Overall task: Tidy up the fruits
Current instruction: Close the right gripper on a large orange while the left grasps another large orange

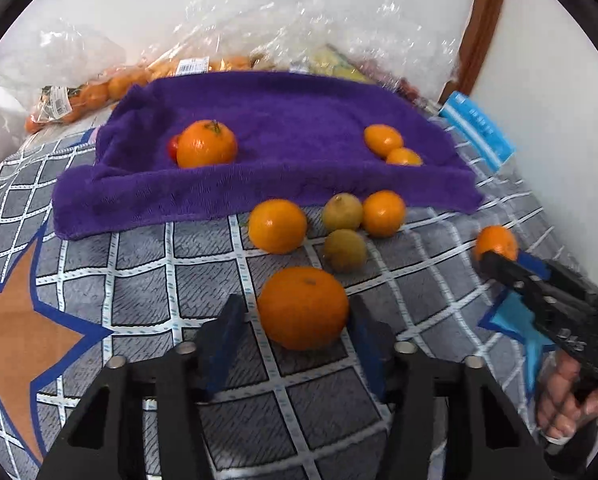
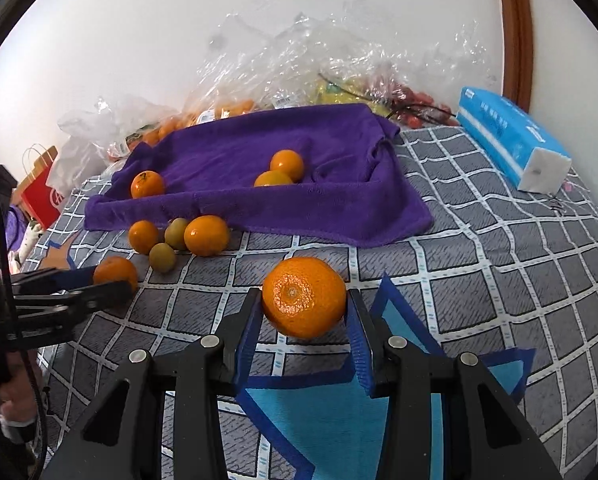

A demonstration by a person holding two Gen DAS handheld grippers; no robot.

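On the left of the grid-patterned bedcover (image 1: 147, 312) the left gripper (image 1: 299, 320) has a mandarin (image 1: 303, 307) between its blue pads. The right pad looks to be against the peel, but a sliver of cover shows between the left pad and the fruit, so the grip is probably not made, though the fisheye blur leaves this unsure. The fruit rests on the cover. If the hand lifts now, the mandarin can roll off the soft surface toward the loose group just beyond it: two more mandarins (image 1: 277, 226) and two greenish-brown fruits (image 1: 342, 212) lying at the front fold of the purple towel (image 1: 259, 120). A nudge there scatters them.

On the towel itself, one mandarin (image 1: 206, 143) sits at the left with something small and red behind it, and two small ones (image 1: 383, 139) sit at the right. The towel's folded rim is low and soft, so fruit dropped from height can bounce or roll back out.

Further right, the right gripper (image 2: 303, 320) is clamped on a second mandarin (image 2: 303, 297), held clear of the cover, pads pressing both flanks. The hold is near the fingertips; a quick swing or a squeeze on the round skin could pop it forward. The two hands work close together, so crossing paths toward the towel risks a knock
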